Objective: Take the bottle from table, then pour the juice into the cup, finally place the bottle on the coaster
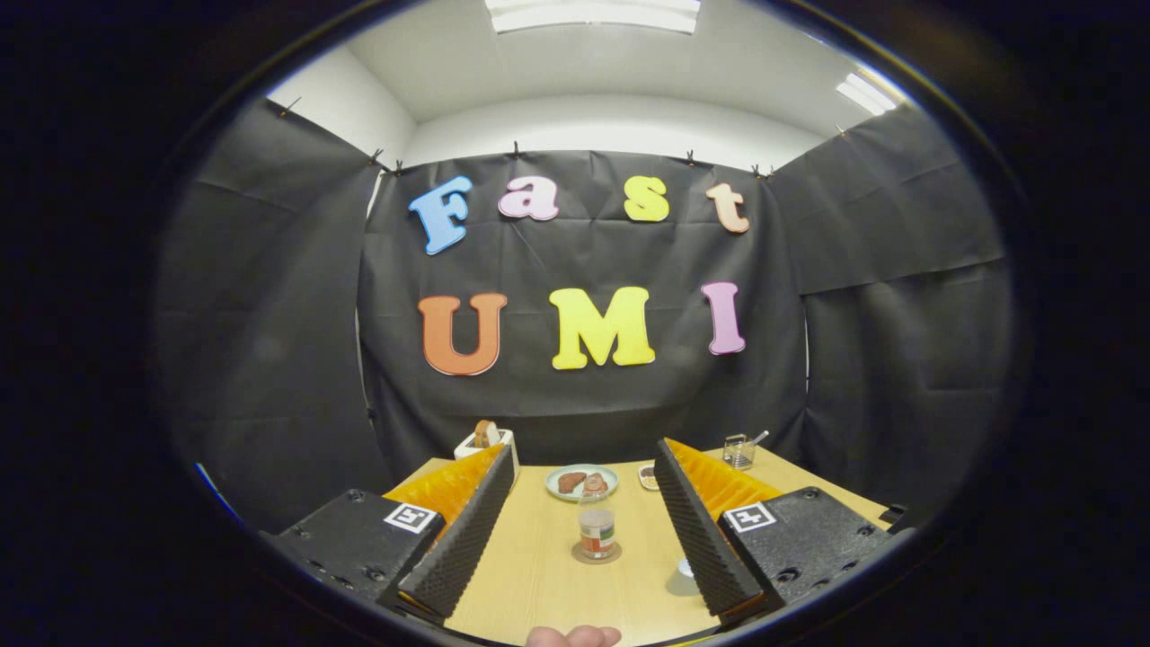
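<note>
A small clear bottle (596,532) with a red and green label stands upright on a round brown coaster (596,553) on the wooden table (539,584). It is between my two fingers, apart from both. A pale cup (684,573) stands to its right, close against my right finger (705,530) and partly hidden by it. My gripper (584,458) is open wide, with nothing between its ridged black pads.
Beyond the bottle lies a plate (581,483) with pieces of food, and a small dish (648,476) beside it. A white box (483,442) with bread stands at the back left, a glass (738,450) with a spoon at the back right. A person's fingertip (572,636) shows at the near edge.
</note>
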A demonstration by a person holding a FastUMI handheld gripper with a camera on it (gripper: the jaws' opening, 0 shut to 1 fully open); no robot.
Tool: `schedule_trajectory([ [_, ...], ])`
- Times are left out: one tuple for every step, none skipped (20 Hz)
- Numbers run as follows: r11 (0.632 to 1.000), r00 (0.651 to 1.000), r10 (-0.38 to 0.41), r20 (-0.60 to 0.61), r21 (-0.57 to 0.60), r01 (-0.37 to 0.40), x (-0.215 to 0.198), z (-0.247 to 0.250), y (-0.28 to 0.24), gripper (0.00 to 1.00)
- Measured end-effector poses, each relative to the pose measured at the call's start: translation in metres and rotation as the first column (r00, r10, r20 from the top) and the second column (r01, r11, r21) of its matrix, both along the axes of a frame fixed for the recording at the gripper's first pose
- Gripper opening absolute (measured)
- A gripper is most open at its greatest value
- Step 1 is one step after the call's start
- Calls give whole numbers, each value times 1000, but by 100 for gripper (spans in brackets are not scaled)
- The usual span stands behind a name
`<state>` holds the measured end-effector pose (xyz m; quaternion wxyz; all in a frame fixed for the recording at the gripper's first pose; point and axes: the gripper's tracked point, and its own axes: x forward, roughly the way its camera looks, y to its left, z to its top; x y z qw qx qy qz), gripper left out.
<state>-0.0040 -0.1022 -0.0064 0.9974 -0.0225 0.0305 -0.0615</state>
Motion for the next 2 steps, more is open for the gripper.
schedule_trajectory([
  [1000, 1000, 1, -1, 0, -1, -1, 0, 0, 100],
  [1000, 1000, 2, -2, 4, -2, 0, 0, 0, 100],
])
